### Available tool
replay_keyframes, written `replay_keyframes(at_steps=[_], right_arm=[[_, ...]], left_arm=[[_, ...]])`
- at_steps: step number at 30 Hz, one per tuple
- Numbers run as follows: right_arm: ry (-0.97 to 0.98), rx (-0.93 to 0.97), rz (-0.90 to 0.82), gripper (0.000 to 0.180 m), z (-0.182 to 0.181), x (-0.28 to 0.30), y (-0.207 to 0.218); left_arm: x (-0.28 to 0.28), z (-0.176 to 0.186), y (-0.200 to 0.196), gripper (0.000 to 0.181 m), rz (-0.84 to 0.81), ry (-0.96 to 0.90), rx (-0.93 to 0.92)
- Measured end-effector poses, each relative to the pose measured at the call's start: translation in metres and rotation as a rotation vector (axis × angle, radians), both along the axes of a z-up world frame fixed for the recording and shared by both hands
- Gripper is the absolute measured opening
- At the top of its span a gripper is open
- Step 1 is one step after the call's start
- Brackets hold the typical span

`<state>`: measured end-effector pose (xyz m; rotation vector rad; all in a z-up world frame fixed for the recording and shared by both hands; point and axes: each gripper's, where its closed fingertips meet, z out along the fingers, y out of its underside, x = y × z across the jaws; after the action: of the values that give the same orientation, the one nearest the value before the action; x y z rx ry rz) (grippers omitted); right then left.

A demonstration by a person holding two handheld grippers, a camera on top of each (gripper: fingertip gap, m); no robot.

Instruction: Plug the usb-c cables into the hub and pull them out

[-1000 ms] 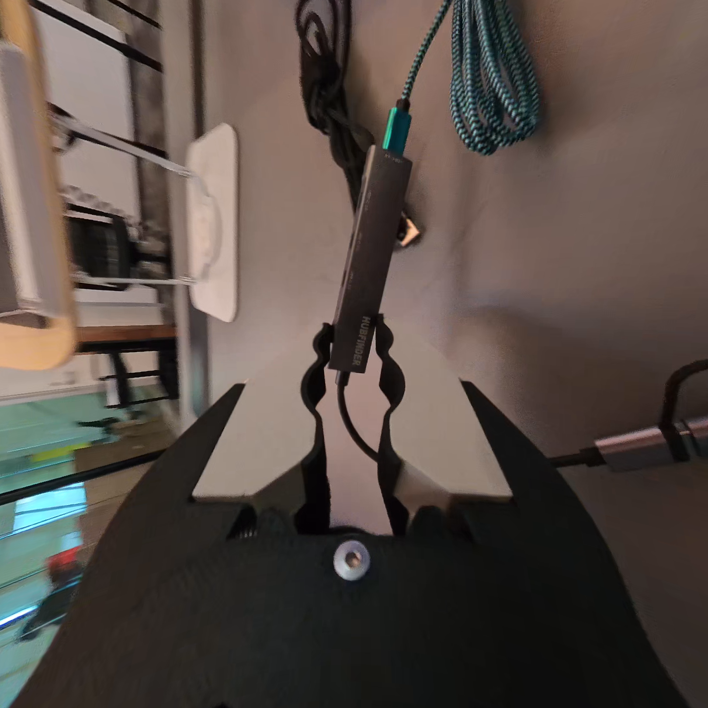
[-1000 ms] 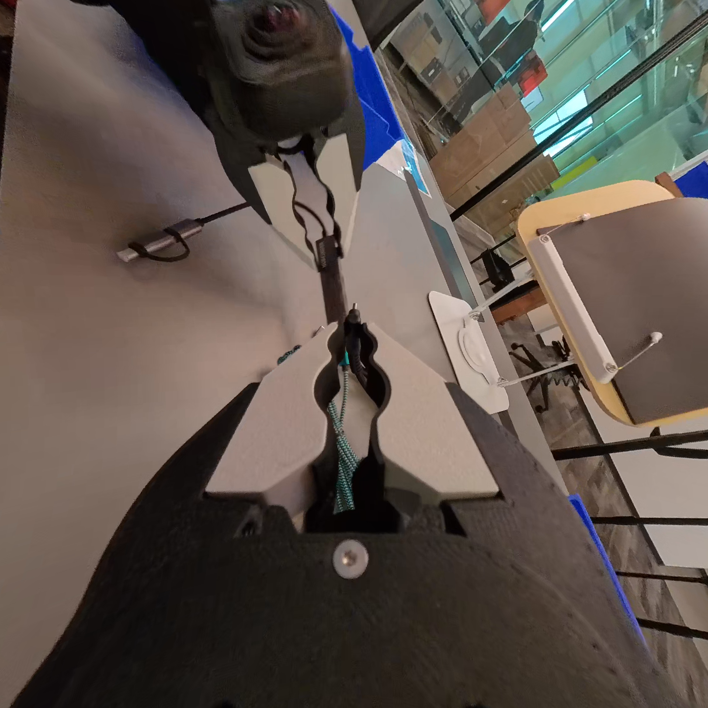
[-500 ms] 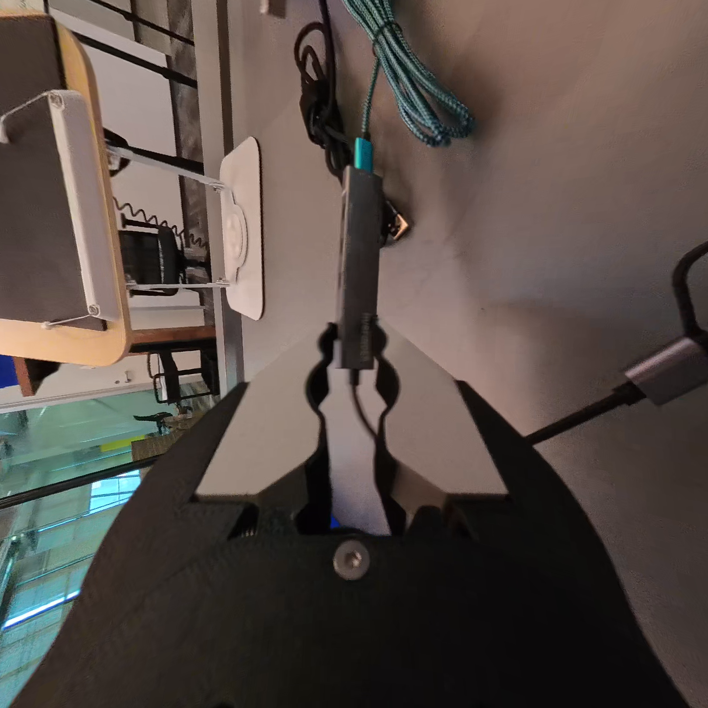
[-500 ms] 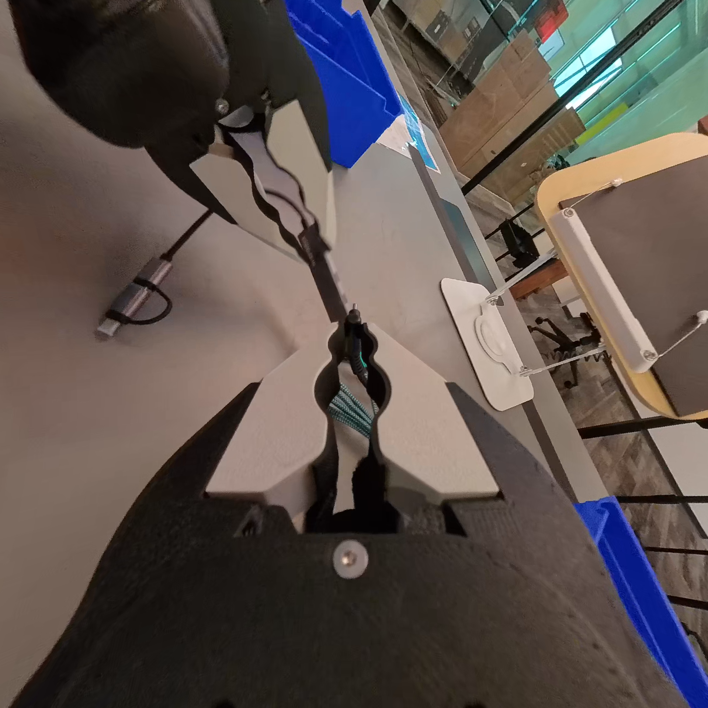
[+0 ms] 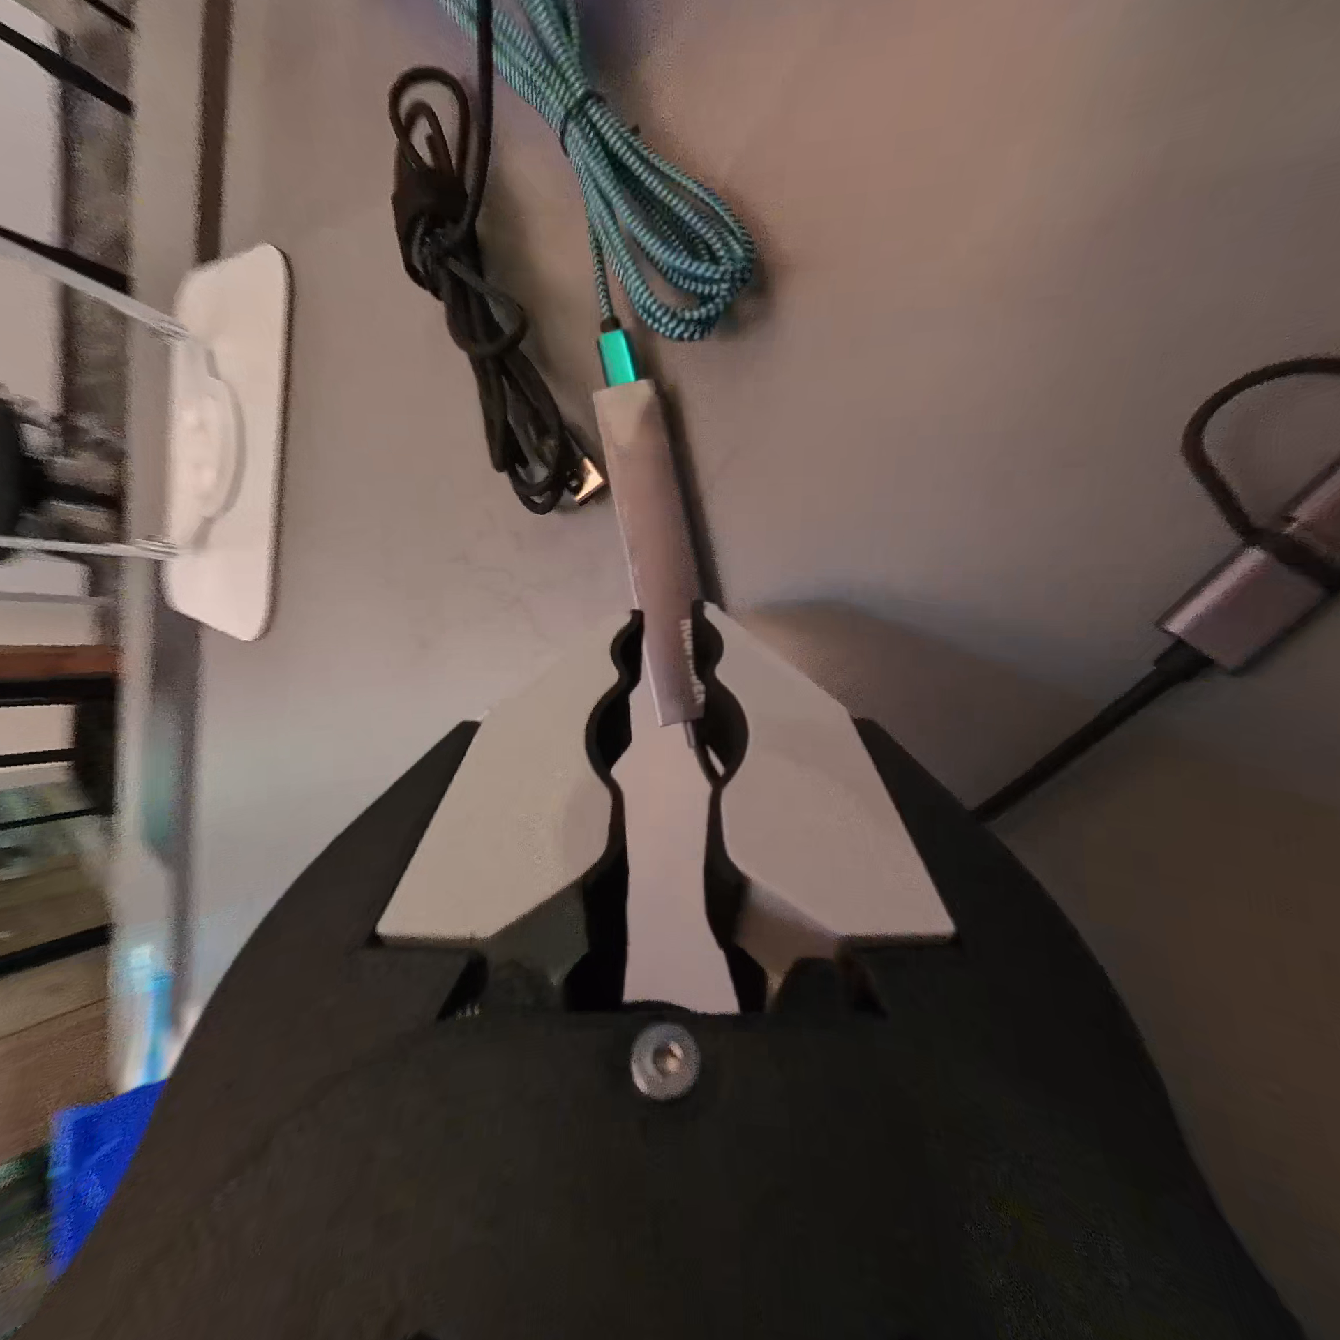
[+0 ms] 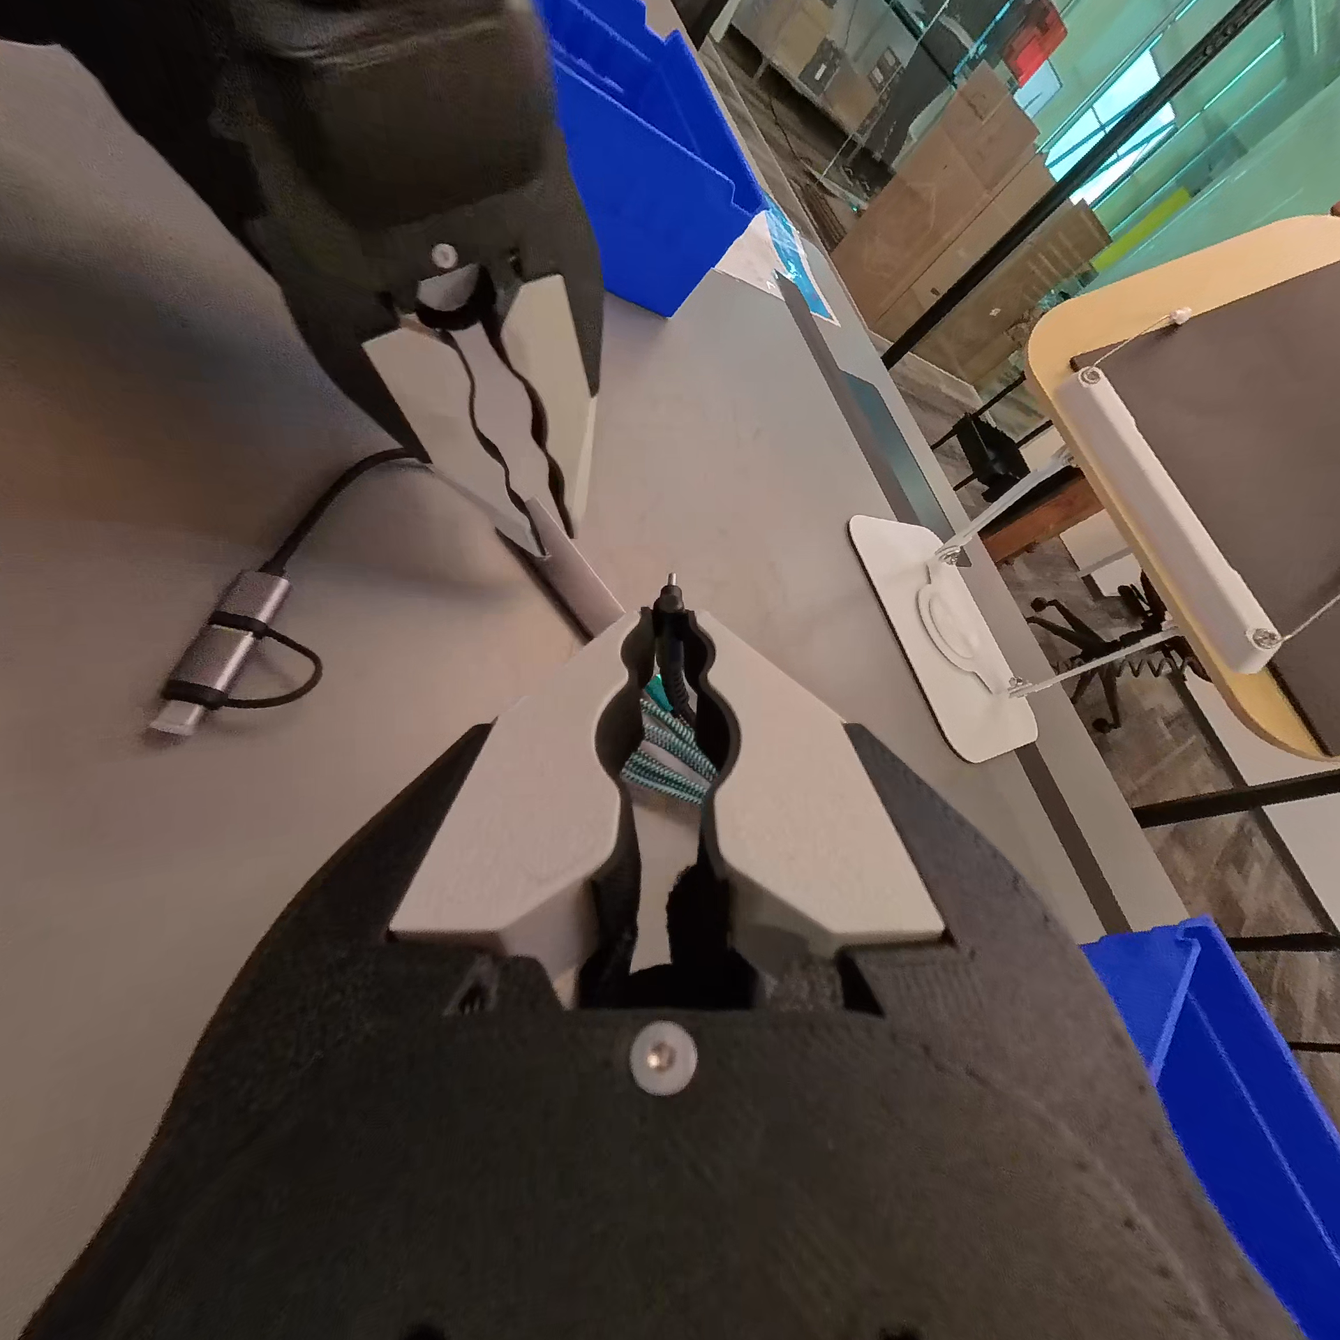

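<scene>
Mid plug-in step, by the look of it: teal braided cable already seated in far end of hub via teal plug, 2nd cable being brought up. Left tongs nearly closed, clamped on near end of hub w/ hub's own thin lead running back between the fingers; hub held above desk, tilted a bit. Right tongs pinched tight on black plug, metal tip poking just past the fingertips, black cable trailing back thru the gap; teal braid visible behind it. Tip near hub but apart, not lined up w/ any port as far as can be judged; ports themselves not visible. Next move prob calls for squaring plug axis to a side port, then straight push while left tongs brace. Elsewhere: bundled black cable lying on desk just left of hub, grey adapter on desk well off to the side.
</scene>
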<state>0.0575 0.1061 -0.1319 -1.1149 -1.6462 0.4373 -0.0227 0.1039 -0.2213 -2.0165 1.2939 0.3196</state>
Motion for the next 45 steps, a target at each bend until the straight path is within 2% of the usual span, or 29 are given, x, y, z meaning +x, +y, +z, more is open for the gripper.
replay_keyframes(at_steps=[3,8,11,13,15,17,18,19,21,27,32,37,41,45], right_arm=[[0.0,-0.007,-0.003,0.005,-0.002,0.001,0.001],[0.006,-0.015,-0.002,0.005,-0.002,0.002,0.001],[0.012,-0.02,-0.002,0.005,-0.001,0.002,0.001],[0.016,-0.027,-0.002,0.005,-0.001,0.001,0.002],[0.015,-0.03,-0.004,0.005,-0.002,0.001,0.004],[0.013,-0.031,-0.005,0.005,-0.003,0.001,0.005],[0.013,-0.032,-0.006,0.005,-0.004,0.001,0.005],[0.013,-0.032,-0.005,0.005,-0.004,0.001,0.005],[0.008,-0.031,-0.007,0.005,-0.006,0.001,0.006],[-0.037,0.01,-0.016,0.004,-0.011,-0.002,0.008],[-0.053,0.014,-0.01,0.005,-0.016,-0.005,0.004],[-0.047,0.009,-0.013,0.004,-0.015,-0.004,0.005],[-0.044,0.005,-0.014,0.005,-0.015,-0.005,0.005],[-0.058,0.011,-0.019,0.005,-0.018,-0.004,0.005]], left_arm=[[-0.002,-0.003,0.007,0.022,0.059,-0.156,-0.118],[-0.004,-0.022,0.008,0.032,0.13,-0.37,-0.443],[0.004,-0.02,0.01,0.019,0.132,-0.485,-0.53],[0.007,-0.019,0.009,0.018,0.141,-0.53,-0.585],[0.006,-0.019,0.01,0.018,0.134,-0.507,-0.559],[-0.001,-0.017,0.017,0.017,0.149,-0.424,-0.44],[0.001,-0.01,0.019,0.008,0.126,-0.404,-0.377],[-0.001,-0.003,0.022,0.008,0.13,-0.371,-0.31],[-0.006,0.007,0.026,0.007,0.099,-0.191,-0.143],[0.01,0.003,0.016,0.006,-0.002,0.058,0.005],[0.017,-0.01,0.014,0.007,-0.026,0.064,0.001],[0.02,-0.018,0.016,0.014,0.025,-0.097,-0.093],[0.023,-0.019,0.015,0.009,0.052,-0.209,-0.183],[0.017,-0.015,0.022,0.007,0.043,-0.12,-0.054]])
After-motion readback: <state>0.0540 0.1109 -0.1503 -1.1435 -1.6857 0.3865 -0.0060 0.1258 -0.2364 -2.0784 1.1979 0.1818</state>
